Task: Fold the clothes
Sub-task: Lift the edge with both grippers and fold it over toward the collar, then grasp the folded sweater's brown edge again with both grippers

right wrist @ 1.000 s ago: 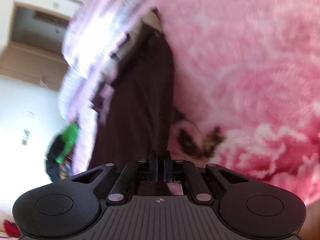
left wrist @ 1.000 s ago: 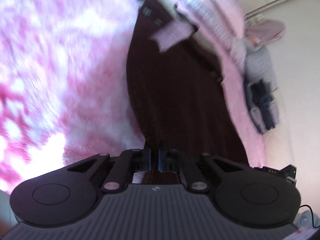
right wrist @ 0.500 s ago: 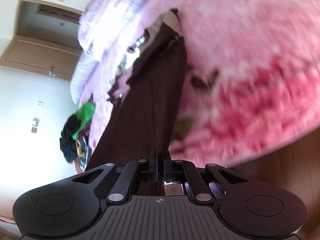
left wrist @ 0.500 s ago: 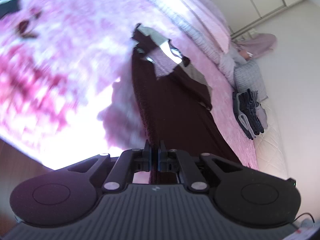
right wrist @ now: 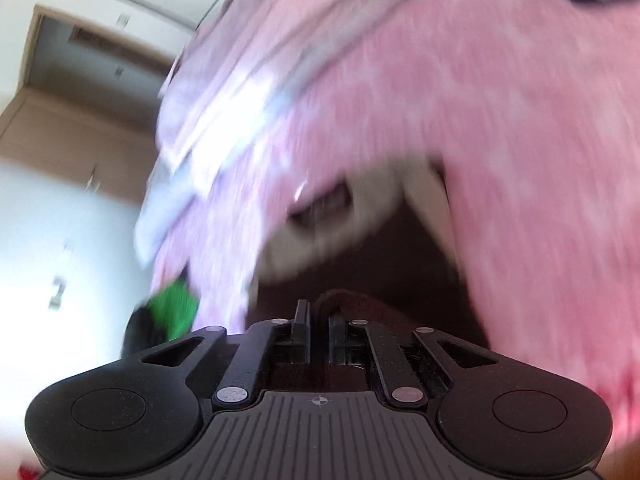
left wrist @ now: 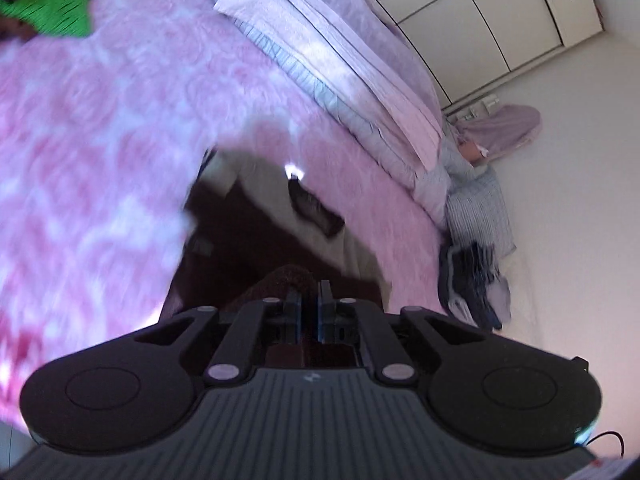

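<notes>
Dark brown trousers lie on the pink blanket, with the pale waistband lining at their far end. My left gripper is over them with a hump of brown cloth pinched between its pads, and the jaws are just starting to part. In the right wrist view the trousers and their pale lining are blurred. The right gripper is opening, and a brown hem edge sits loosely in the gap between its pads.
Folded lilac bedding runs along the bed's far side. A green garment lies at the top left and shows again in the right wrist view. Dark folded clothes sit at the bed's right edge. A white wardrobe stands behind.
Both grippers rose and carried the trouser legs forward toward the waistband, so the stretched-out legs now bunch up short. The right jaws have parted, and the left show a slight gap.
</notes>
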The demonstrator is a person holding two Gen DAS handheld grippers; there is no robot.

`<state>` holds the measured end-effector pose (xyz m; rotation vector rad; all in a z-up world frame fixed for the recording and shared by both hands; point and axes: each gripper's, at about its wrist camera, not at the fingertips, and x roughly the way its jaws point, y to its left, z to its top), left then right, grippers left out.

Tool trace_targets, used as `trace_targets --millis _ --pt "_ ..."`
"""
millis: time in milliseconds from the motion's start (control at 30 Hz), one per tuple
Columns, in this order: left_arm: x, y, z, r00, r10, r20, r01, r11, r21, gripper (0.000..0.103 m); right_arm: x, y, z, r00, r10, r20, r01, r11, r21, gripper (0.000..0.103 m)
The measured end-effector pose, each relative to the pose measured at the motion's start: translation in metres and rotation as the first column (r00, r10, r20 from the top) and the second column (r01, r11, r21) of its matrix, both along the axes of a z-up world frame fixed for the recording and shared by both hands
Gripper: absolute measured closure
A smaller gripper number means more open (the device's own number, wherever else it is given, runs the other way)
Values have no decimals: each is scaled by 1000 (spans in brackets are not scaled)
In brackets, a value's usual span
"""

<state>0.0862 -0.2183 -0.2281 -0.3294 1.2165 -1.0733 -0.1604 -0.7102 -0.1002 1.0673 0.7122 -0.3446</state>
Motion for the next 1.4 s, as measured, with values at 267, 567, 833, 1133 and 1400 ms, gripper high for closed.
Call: trace_targets --millis 267,567,833,1133,1400 --pt "85 -118 -13 990 -35 137 12 986 169 67 44 -20 -25 995 -69 -75 57 987 -147 64" --pt "72 -153 -83 941 -288 178 214 914 346 67 78 -8 -100 955 67 -289 -149 951 -271 65" --pt "66 -195 -119 906 -356 230 235 874 426 67 126 -27 -144 939 143 -314 -243 921 -305 65" --pt "51 -200 -107 849 -380 368 211 881 424 98 129 -30 -121 957 167 -236 -259 856 -446 102" --pt "71 -228 -98 821 -333 463 150 909 388 98 156 -61 -131 955 150 -257 -258 848 -462 102"
